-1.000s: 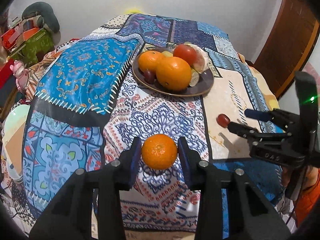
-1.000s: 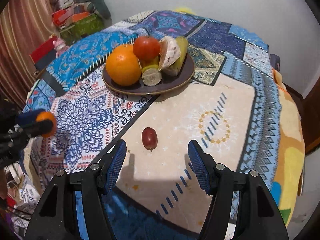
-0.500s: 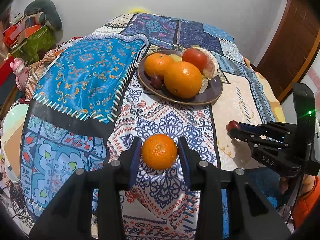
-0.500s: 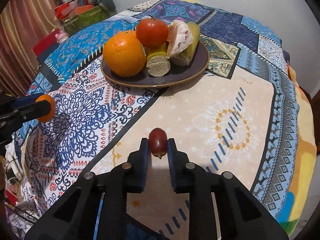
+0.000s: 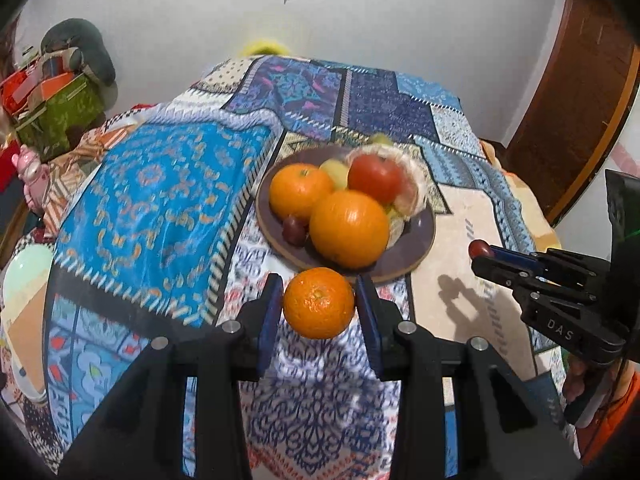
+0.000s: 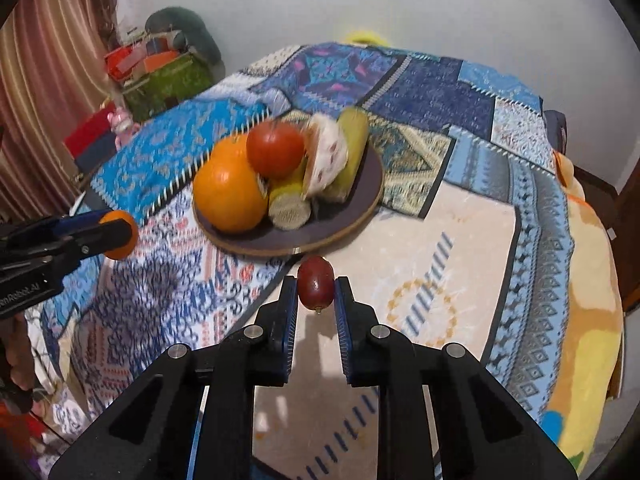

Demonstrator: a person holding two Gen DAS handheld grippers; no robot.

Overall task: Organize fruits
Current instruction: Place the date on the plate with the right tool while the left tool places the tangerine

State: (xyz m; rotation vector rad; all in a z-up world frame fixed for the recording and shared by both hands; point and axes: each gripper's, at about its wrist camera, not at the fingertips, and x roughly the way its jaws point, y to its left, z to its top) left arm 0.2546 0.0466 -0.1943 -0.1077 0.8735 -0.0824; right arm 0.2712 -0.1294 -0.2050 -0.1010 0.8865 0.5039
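My left gripper (image 5: 319, 304) is shut on a small orange (image 5: 319, 307) and holds it above the cloth, just in front of the brown plate (image 5: 420, 240). The plate carries two oranges (image 5: 349, 227), a red tomato (image 5: 375, 178), a dark grape (image 5: 295, 230) and other fruit pieces. My right gripper (image 6: 316, 292) is shut on a dark red grape (image 6: 315, 283) and holds it above the table near the plate's front rim (image 6: 360, 222). The right gripper also shows in the left wrist view (image 5: 486, 254), right of the plate. The left gripper shows in the right wrist view (image 6: 116, 234).
A patchwork cloth (image 5: 160, 208) covers the round table. Boxes and soft toys (image 5: 52, 92) stand by the wall at the left. A wooden door (image 5: 580, 100) is at the right. A striped curtain (image 6: 44, 92) hangs at the far left.
The right gripper closed on the grape and lifted it off the cloth. Both grippers moved forward toward the plate with their fruit.
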